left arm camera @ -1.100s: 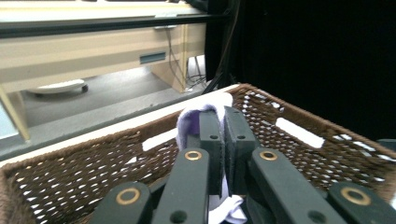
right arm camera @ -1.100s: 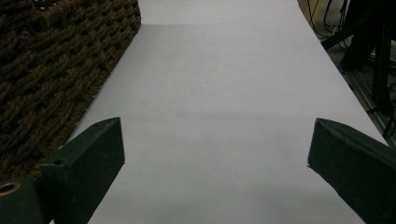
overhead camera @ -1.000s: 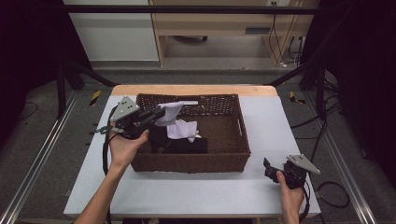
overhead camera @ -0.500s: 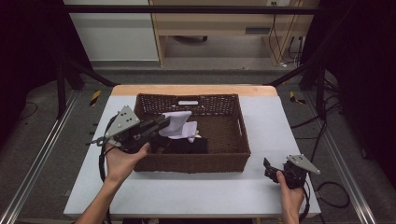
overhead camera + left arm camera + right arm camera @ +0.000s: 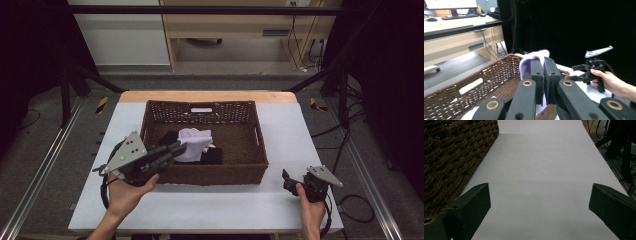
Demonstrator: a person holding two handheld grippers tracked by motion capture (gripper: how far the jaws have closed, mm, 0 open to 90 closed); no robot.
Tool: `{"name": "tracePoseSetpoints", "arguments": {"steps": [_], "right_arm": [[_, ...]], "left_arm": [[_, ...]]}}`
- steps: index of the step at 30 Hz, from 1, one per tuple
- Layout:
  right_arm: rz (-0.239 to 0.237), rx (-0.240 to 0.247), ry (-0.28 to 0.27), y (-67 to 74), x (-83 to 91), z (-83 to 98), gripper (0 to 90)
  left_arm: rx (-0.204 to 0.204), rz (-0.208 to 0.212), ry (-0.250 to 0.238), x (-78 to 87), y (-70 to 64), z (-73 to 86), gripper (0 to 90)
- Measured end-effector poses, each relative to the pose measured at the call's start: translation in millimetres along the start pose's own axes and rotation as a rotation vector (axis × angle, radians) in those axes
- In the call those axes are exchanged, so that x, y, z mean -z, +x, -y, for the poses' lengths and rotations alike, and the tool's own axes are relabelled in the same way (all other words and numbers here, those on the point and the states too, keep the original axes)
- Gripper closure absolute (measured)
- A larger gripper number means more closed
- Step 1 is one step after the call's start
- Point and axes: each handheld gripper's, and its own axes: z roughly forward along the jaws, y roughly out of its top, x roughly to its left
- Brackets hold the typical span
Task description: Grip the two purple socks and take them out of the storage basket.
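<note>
My left gripper [image 5: 176, 149], clamped on the pale cloth [image 5: 194, 143], has pulled back toward the basket's [image 5: 260, 150] near-left corner, lifting it off the dark clothes. My right gripper [image 5: 289, 179] rests open on the table [image 5: 280, 125].

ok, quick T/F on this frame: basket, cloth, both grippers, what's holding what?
1. The left gripper has its fingers shut on the pale lilac cloth. True.
2. The right gripper is shut on a black cloth. False: its fingers stand wide apart over the bare white table, holding nothing.
3. The wicker basket sits on the table with dark cloth lying inside. True.
4. The right gripper is inside the basket. False: it is outside, off the basket's right near corner.
5. The basket is tipped on its side. False: it stands upright, open side up.
</note>
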Motion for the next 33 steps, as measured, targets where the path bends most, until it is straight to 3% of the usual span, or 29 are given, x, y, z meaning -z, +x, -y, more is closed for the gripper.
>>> {"name": "tracePoseSetpoints", "arguments": {"steps": [7, 19, 23, 26, 33], "right_arm": [[0.004, 0.003, -0.004, 0.4, 0.1, 0.2, 4.3], [0.009, 0.005, -0.003, 0.9, 0.6, 0.3, 4.3], [0.008, 0.007, -0.003, 1.2, 0.5, 0.3, 4.3], [0.01, 0.008, -0.003, 1.1, 0.8, 0.5, 4.3], [0.008, 0.011, -0.007, 1.1, 0.9, 0.6, 4.3]], "left_arm": [[-0.003, 0.046, 0.017, 5.9, -13.8, 14.5, 86.8], [-0.003, 0.113, 0.106, 8.4, -32.1, 51.0, 86.8], [0.0, 0.125, 0.158, 4.5, -35.1, 66.4, 86.8], [0.028, 0.137, 0.212, -2.3, -35.0, 85.8, 86.7], [0.066, 0.141, 0.295, -10.4, -32.7, 111.4, 86.7]]}}
